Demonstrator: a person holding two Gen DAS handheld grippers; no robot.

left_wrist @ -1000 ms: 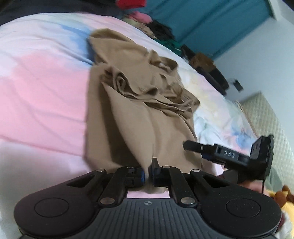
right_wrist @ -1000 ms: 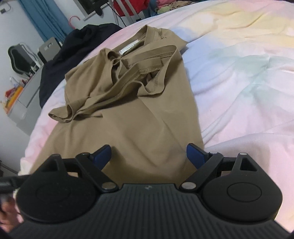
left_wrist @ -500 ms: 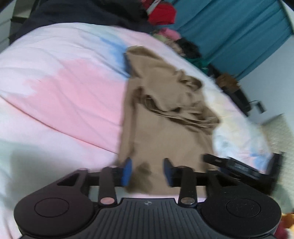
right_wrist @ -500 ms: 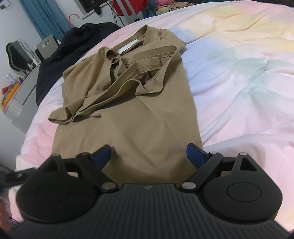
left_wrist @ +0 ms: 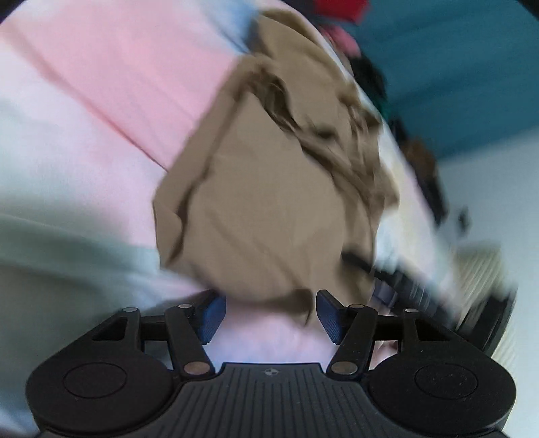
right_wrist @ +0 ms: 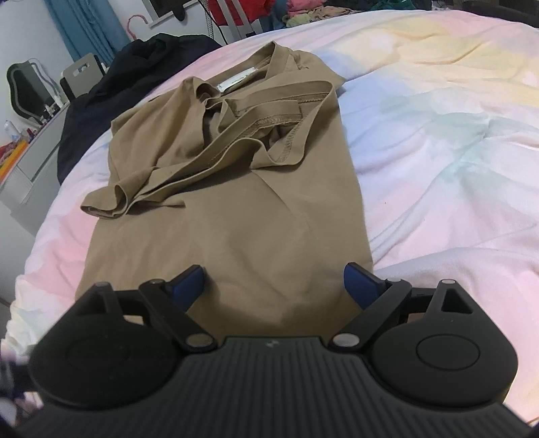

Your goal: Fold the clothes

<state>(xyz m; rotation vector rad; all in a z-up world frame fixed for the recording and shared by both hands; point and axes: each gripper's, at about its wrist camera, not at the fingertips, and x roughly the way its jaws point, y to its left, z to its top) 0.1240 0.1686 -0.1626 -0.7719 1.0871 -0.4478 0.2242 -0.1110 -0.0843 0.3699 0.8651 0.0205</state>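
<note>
A tan T-shirt point(right_wrist: 235, 209) lies on the pastel bedspread point(right_wrist: 438, 161), sides folded in, sleeves bunched across its upper part, collar at the far end. My right gripper point(right_wrist: 274, 286) is open and empty just above the shirt's near hem. The left wrist view is blurred by motion. There the shirt point(left_wrist: 269, 209) fills the middle, and my left gripper point(left_wrist: 269, 315) is open and empty over its near edge. The right gripper point(left_wrist: 421, 289) shows there as a dark blur at the right.
A dark garment point(right_wrist: 111, 101) lies at the bed's far left edge. A desk with clutter point(right_wrist: 23, 158) stands left of the bed. Piled clothes point(right_wrist: 303, 13) sit beyond the bed. Blue curtains point(left_wrist: 454, 67) hang behind.
My left gripper has opened and let go of the shirt's hem, then swung over the shirt. The right gripper has stayed open at the hem.
</note>
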